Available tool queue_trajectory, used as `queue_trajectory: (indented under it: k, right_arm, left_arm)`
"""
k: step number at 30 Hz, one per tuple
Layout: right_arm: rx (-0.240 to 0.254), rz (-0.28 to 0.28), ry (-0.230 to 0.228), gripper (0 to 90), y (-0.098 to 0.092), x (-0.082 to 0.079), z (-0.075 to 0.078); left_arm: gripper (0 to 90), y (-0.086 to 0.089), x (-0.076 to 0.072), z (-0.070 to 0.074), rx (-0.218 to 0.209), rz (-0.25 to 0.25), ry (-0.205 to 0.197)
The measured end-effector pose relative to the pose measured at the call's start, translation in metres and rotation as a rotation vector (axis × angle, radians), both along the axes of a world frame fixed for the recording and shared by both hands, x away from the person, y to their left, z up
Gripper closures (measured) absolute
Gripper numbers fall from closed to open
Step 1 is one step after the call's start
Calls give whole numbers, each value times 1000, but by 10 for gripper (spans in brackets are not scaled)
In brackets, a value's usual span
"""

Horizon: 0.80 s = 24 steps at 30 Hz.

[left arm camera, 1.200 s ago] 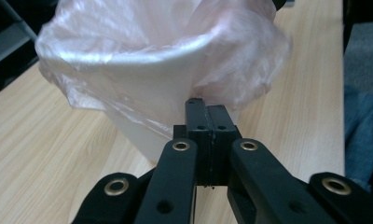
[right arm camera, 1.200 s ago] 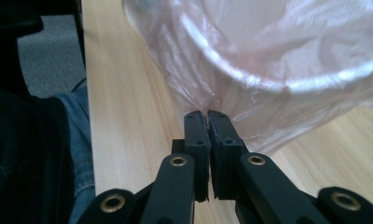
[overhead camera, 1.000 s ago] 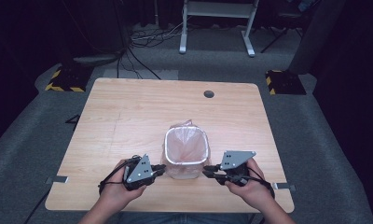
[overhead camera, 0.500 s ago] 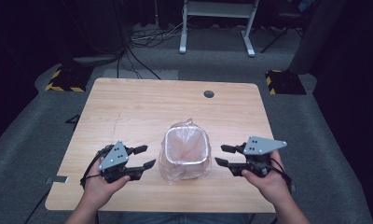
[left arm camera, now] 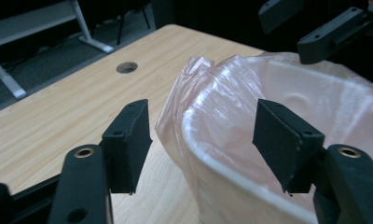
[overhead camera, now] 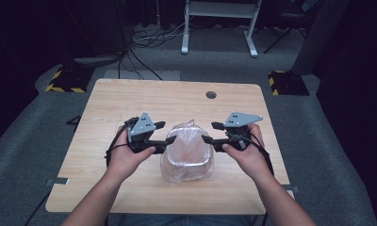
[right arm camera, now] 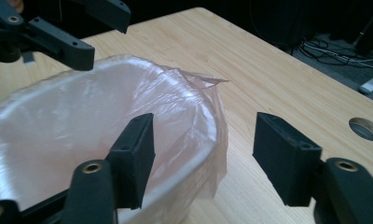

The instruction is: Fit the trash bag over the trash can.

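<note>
Both hands have lifted and drawn apart from the bin since a second ago. The left hand-held gripper [overhead camera: 162,133] and the right hand-held gripper [overhead camera: 209,132] have just been opening their jaws and now stand released, pads off the plastic. Between them sits the small white bin [overhead camera: 186,161], lined with a pinkish bag [overhead camera: 189,134], near the front of the table [overhead camera: 130,99].

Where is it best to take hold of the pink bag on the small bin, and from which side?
Probably the loose bunched flap of the pink bag at the far rim of the bin. It stands up free of the rim, so the open left tool could come from that side, jaws straddling the film.
</note>
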State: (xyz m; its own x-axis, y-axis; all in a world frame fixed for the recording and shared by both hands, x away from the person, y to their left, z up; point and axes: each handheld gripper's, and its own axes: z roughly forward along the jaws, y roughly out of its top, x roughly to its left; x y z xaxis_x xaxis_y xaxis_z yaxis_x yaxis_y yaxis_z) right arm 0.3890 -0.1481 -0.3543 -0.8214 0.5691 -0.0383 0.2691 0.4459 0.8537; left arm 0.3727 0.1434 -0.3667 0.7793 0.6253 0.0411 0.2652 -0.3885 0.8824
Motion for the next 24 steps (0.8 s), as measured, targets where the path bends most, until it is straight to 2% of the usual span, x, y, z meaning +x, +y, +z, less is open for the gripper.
queue_trajectory:
  k: [2, 6, 11, 15, 18, 21, 24]
  right_arm:
    - [-13, 7, 10, 344, 8, 4, -2]
    - [-58, 10, 23, 322, 24, 11, -7]
    - [-123, 0, 59, 322, 39, 21, -12]
    - [-197, -4, 90, 327, 47, 30, -15]
    - [-228, -12, 116, 340, 51, 34, -15]
    - [-284, -19, 122, 361, 52, 35, -16]
    - [-344, -37, 152, 439, 52, 35, -20]
  left_arm:
    - [351, -6, 4, -3, 26, -3, 18]
    - [360, -14, 8, -9, 70, -10, 27]
    - [379, -19, 9, -18, 73, -36, 55]
    - [390, -21, 11, -21, 77, -40, 66]
    - [411, -21, 12, -23, 93, -41, 62]
    - [450, -21, 14, -24, 112, -37, 50]
    - [468, -21, 16, -24, 106, -14, 28]
